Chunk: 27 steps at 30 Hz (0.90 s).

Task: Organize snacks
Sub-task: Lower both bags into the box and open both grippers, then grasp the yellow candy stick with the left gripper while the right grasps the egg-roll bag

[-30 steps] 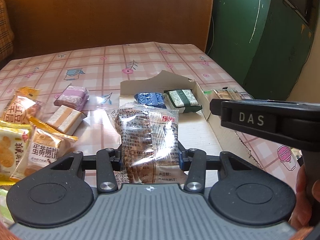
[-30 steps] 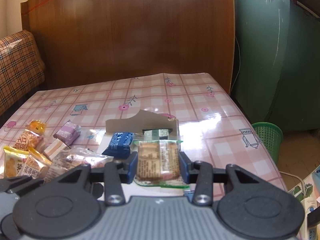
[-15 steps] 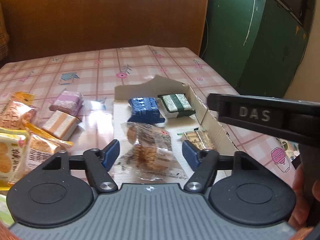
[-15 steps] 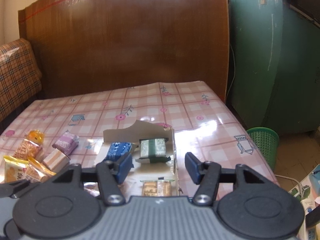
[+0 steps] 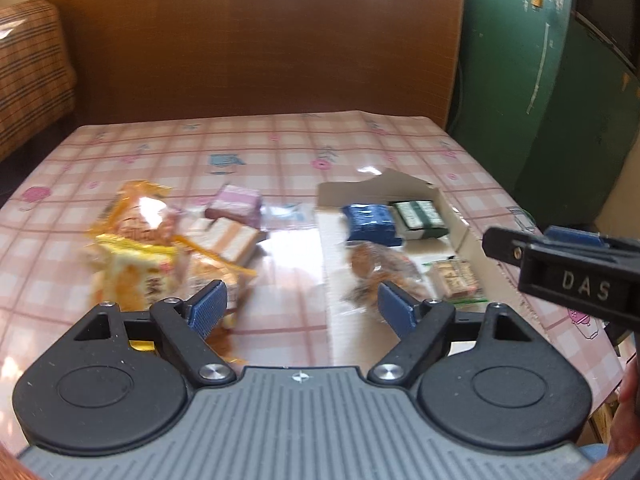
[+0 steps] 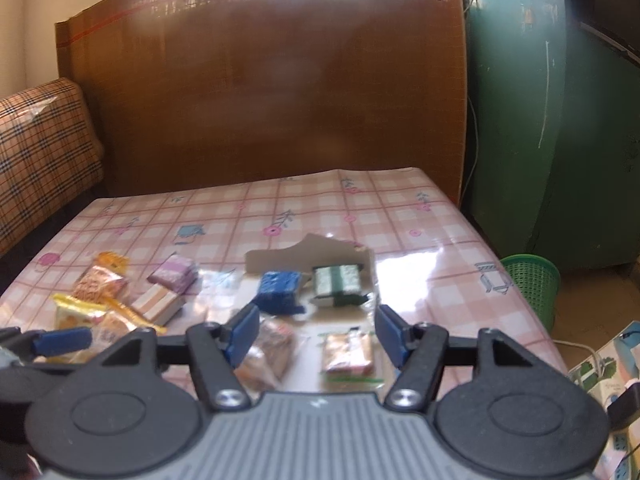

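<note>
A low cardboard tray (image 5: 460, 216) (image 6: 276, 256) lies on the pink checked table. In it are a blue pack (image 5: 372, 222) (image 6: 280, 290), a green and white pack (image 5: 420, 216) (image 6: 338, 282), a clear bag of brown snacks (image 5: 380, 268) (image 6: 272, 344) and a small clear cracker pack (image 5: 454, 280) (image 6: 348, 354). My left gripper (image 5: 302, 304) is open and empty above the table, left of the tray. My right gripper (image 6: 316, 334) is open and empty above the tray's near end. Loose yellow packs (image 5: 136, 256) (image 6: 86, 314), a purple pack (image 5: 236, 204) (image 6: 174, 276) and a beige striped pack (image 5: 232, 238) (image 6: 158, 304) lie left of the tray.
A wooden headboard (image 6: 260, 100) stands behind the table. A plaid sofa (image 6: 36, 160) is at the left and a green cabinet (image 6: 560, 120) at the right. A green waste basket (image 6: 532, 284) stands on the floor past the table's right edge.
Both grippers have opened and let go of their packs, which now lie in the tray. Both have pulled back and up; the left one has swung to the left.
</note>
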Tool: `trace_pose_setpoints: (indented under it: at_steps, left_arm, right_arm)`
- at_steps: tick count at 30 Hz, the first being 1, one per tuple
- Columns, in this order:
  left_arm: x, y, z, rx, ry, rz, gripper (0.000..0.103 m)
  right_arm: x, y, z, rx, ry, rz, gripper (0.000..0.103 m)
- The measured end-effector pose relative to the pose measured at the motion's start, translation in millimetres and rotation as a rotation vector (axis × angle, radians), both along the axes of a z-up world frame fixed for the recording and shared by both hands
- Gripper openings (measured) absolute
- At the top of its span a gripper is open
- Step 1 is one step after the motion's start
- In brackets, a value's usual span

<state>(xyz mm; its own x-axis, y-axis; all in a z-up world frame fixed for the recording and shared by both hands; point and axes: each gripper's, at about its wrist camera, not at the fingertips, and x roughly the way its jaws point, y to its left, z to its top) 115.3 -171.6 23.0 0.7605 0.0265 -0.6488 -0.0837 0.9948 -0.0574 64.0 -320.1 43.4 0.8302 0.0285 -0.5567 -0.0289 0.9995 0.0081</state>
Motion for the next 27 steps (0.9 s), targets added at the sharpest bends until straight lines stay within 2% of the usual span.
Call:
trace_pose_setpoints:
  at_steps: [16, 27]
  left_arm:
    - [-43, 76, -9, -0.005, -0.009, 0.14, 0.101]
    - [-36, 104, -26, 0.004, 0.001, 0.199, 0.102]
  right_arm:
    - [-11, 65, -19, 0.016, 0.048, 0.115, 0.064]
    - [-4, 101, -32, -0.005, 0.071, 0.18, 0.064]
